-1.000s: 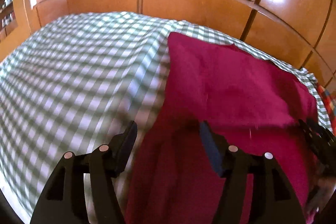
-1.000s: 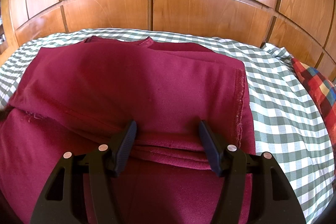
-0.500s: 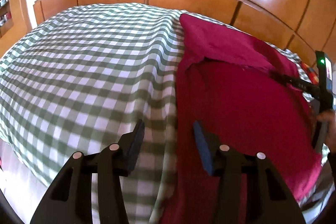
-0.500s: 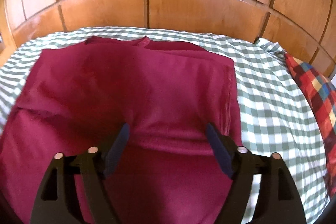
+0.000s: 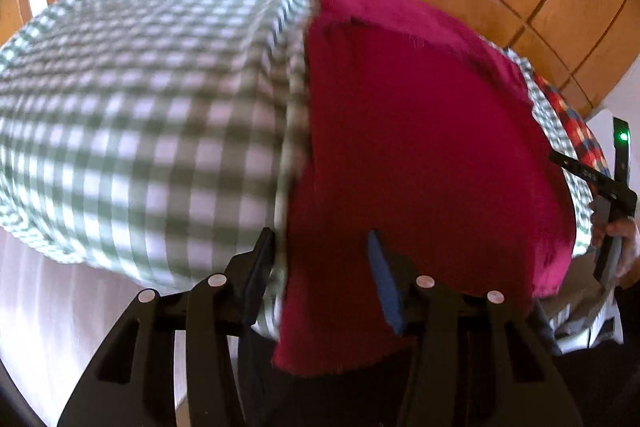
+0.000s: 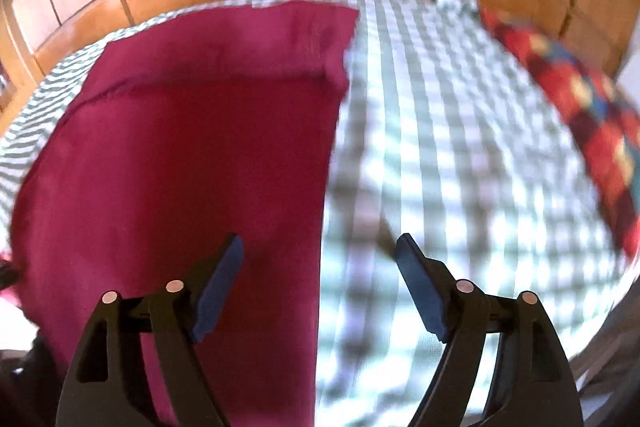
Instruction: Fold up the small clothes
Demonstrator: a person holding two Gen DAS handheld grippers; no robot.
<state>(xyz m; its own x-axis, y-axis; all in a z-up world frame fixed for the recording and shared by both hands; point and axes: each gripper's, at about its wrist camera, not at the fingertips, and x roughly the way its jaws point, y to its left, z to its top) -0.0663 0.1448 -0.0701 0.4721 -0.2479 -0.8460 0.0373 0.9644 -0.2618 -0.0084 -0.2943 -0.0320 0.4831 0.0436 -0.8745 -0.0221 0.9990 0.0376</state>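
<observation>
Maroon cloth (image 5: 420, 155) edges lie between both grippers' parted fingers (image 6: 218, 291), ungripped.

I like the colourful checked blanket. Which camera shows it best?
The right wrist view: the red checked blanket runs long down the bed's right side, though blurred. The left wrist view catches only a small strip at the far right.
</observation>
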